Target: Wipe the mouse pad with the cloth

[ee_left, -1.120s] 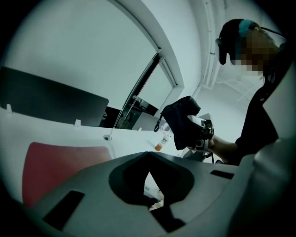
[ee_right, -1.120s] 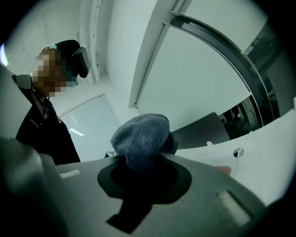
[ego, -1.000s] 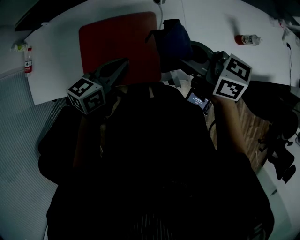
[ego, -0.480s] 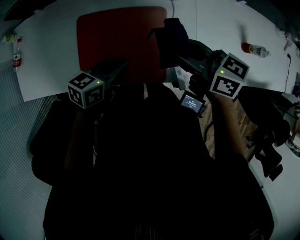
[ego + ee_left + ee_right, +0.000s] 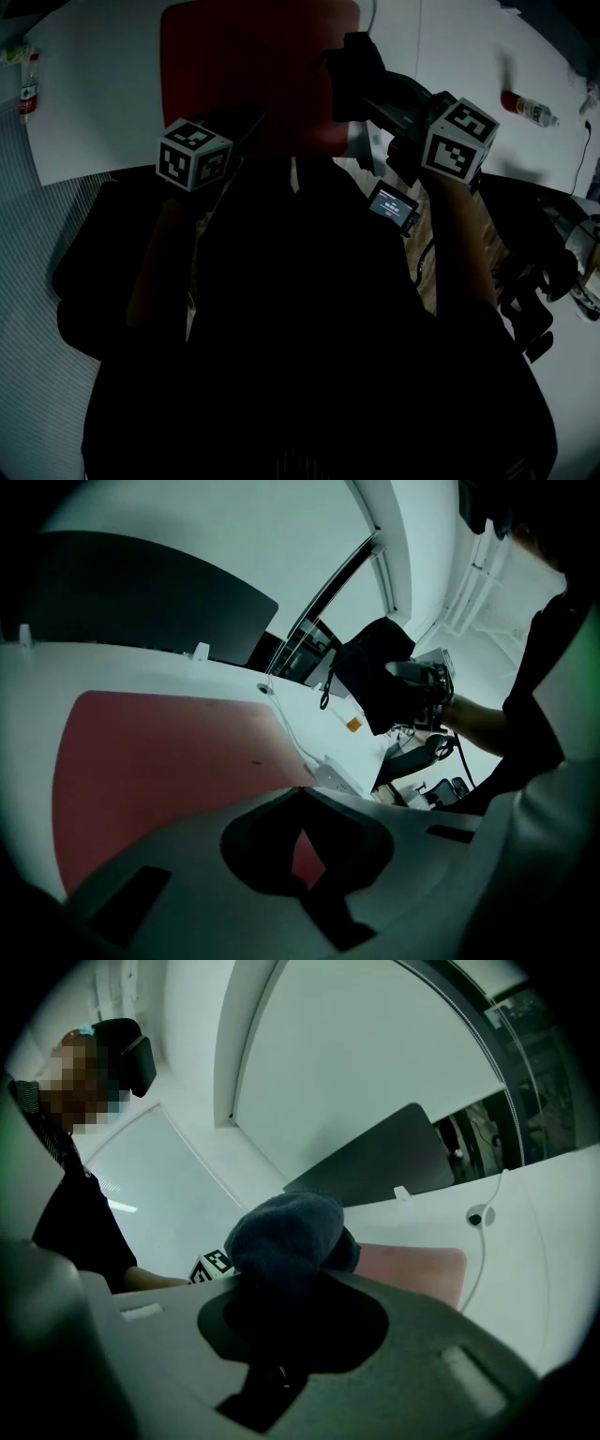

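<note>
The red mouse pad [image 5: 253, 75] lies on the white table [image 5: 94, 94] in front of me. My right gripper [image 5: 367, 94] is shut on a dark blue cloth [image 5: 354, 66], which hangs bunched in the air over the pad's right edge. In the right gripper view the cloth [image 5: 286, 1237] bulges out of the jaws, with the pad [image 5: 412, 1269] behind it. My left gripper [image 5: 249, 122] hovers at the pad's near edge. In the left gripper view its jaws [image 5: 300, 789] meet at the tips with nothing between them, above the pad [image 5: 159, 761].
A water bottle [image 5: 530, 110] lies on the table at the far right and another [image 5: 28, 94] stands at the far left. A dark monitor [image 5: 141, 602] stands behind the pad. A white cable [image 5: 291, 733] runs along the pad's right side. A small lit screen [image 5: 392, 206] sits below the right gripper.
Both grippers have moved a little forward towards the pad. The cloth, still held, now overlaps the pad's right edge in the head view.
</note>
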Tool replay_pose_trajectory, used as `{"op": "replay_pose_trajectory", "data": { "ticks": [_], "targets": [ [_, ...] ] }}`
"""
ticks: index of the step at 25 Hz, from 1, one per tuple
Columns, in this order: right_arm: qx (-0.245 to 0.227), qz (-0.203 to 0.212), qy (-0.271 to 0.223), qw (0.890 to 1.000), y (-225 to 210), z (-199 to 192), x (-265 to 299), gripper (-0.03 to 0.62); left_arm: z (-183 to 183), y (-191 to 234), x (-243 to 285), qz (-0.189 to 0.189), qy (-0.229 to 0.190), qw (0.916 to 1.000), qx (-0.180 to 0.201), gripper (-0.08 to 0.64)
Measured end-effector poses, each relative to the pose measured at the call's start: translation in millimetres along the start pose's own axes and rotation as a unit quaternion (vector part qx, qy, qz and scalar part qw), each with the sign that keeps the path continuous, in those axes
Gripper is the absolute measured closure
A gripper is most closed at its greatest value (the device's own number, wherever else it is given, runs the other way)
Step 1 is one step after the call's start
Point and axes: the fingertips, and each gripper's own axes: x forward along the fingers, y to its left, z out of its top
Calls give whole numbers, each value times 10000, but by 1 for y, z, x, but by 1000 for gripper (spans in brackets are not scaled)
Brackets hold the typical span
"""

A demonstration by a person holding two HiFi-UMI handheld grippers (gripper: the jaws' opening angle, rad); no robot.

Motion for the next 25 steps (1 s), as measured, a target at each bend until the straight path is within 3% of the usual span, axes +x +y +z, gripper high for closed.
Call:
{"op": "replay_pose_trajectory", "data": {
  "ticks": [5, 9, 13, 15, 19, 23, 25],
  "targets": [
    [-43, -286, 215, 9994, -21, -12, 19, 523, -9, 19, 8, 138, 189, 9997, -37, 552],
    [-146, -549, 487, 9972, -40, -28, 30, 523, -32, 50, 18, 509, 681, 9957, 362, 552],
    [-86, -856, 759, 9934, -64, -51, 44, 523, -46, 78, 21, 705, 868, 9933, 279, 552],
    [-130, -1010, 966, 9901, -74, -62, 48, 523, -49, 90, 24, 801, 858, 9929, 207, 552],
    [65, -1079, 1103, 9880, -82, -74, 55, 523, -47, 113, 26, 975, 394, 9936, -419, 552],
    [-118, -1168, 1477, 9821, -91, -84, 65, 523, -43, 130, 26, 1441, 625, 9876, -6, 552],
    [-253, -1146, 1771, 9772, -99, -97, 69, 523, -38, 140, 23, 1700, 525, 9840, 37, 552]
  ]
}}
